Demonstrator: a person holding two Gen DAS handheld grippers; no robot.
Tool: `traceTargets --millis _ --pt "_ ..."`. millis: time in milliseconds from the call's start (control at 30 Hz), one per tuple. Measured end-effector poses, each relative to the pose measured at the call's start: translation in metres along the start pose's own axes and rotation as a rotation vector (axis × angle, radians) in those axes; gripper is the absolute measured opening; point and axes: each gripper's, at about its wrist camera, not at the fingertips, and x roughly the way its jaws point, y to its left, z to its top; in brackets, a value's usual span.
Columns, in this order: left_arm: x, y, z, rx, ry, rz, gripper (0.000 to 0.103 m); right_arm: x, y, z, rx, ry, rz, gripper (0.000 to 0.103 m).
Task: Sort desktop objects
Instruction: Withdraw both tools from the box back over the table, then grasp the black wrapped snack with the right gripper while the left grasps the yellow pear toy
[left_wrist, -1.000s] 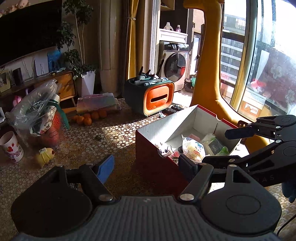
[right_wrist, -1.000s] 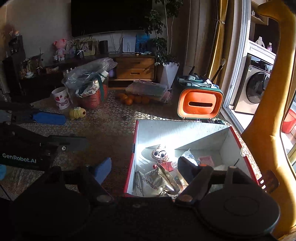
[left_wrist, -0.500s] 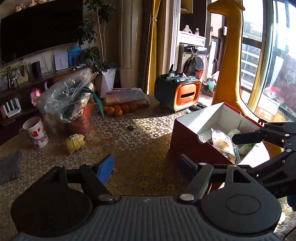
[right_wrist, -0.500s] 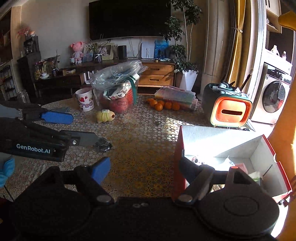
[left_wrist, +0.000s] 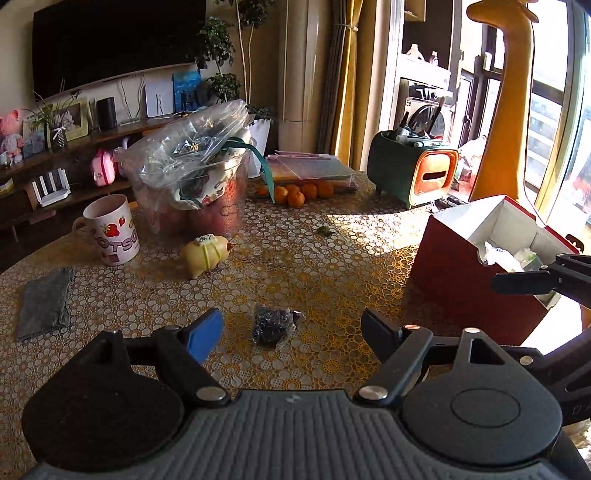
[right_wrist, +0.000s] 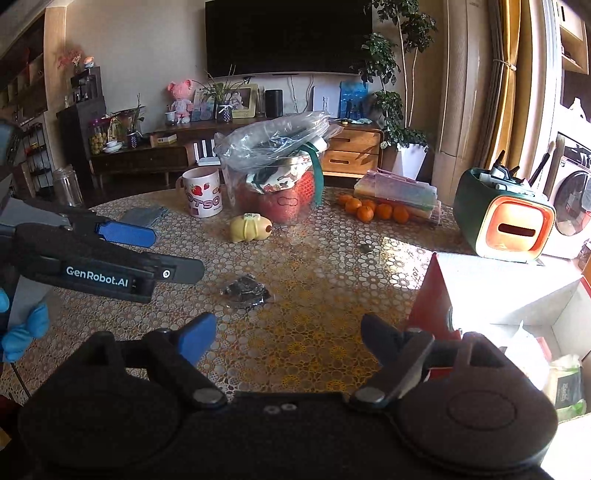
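Observation:
A small dark crinkly packet (left_wrist: 275, 325) lies on the patterned table (left_wrist: 332, 266), just ahead of my left gripper (left_wrist: 291, 332) and in line with the gap between its fingers. That gripper's jaws are opening, and nothing sits between the pads. In the right wrist view the same packet (right_wrist: 245, 291) lies ahead and a little left of my right gripper (right_wrist: 288, 332), whose jaws are also opening and hold nothing. The left gripper (right_wrist: 173, 253) hovers left of the packet. A red box (left_wrist: 480, 280) with white walls and bagged items inside stands at the right, also seen as the red box (right_wrist: 428, 295).
A strawberry mug (left_wrist: 110, 229), a yellow toy (left_wrist: 207, 253) and a plastic tub under a clear bag (left_wrist: 192, 184) stand further back. Tangerines (left_wrist: 295, 192) lie by stacked folders. A green and orange pen holder (left_wrist: 413, 173) is at the back right, a grey cloth (left_wrist: 46, 302) at the left.
Both views have swung left, away from the red box toward the middle of the table and lower. The dark packet has come into view. Both pairs of jaws stand a little wider.

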Motion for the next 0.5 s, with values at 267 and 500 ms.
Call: traceTargets --millis 267,500 --pt "0.023 0.028 -0.005 -0.037 0.009 0.039 0.100 0.027 0.014 -0.005 -0.023 -0.006 0.044 0.095" --pt "0.047 0.043 -0.007 -0.046 0.005 0.063 0.102 0.050 0.018 -0.006 -0.026 -0.006 0.062 0.099"
